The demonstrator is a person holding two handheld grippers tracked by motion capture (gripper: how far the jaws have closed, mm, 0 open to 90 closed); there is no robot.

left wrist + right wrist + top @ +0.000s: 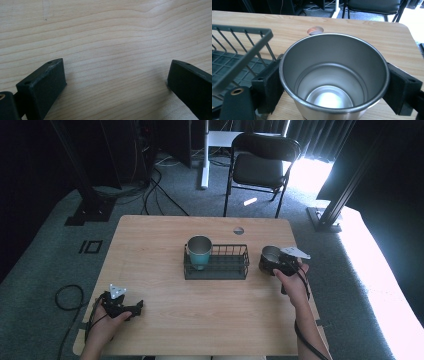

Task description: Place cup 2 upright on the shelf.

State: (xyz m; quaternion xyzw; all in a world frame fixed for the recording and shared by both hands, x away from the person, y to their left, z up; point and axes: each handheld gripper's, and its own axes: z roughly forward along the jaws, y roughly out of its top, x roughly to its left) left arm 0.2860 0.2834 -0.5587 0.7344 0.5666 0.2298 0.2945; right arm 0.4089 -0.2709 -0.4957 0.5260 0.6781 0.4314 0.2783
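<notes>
An empty steel cup (332,82) stands upright between the jaws of my right gripper (276,264), which is shut on its sides just right of the wire basket (235,270). In the high view that steel cup (270,255) is dark outside with a shiny inside. A teal cup (199,251) with a steel rim stands upright in the left end of the basket. My left gripper (131,311) rests low over the table's near left part, its jaws open wide with only bare wood (112,50) between them.
The wooden table (160,235) has a round cable hole (238,230) near its far edge. The basket's corner (249,47) is close to my right gripper's left side. A black folding chair (260,165) stands beyond the table.
</notes>
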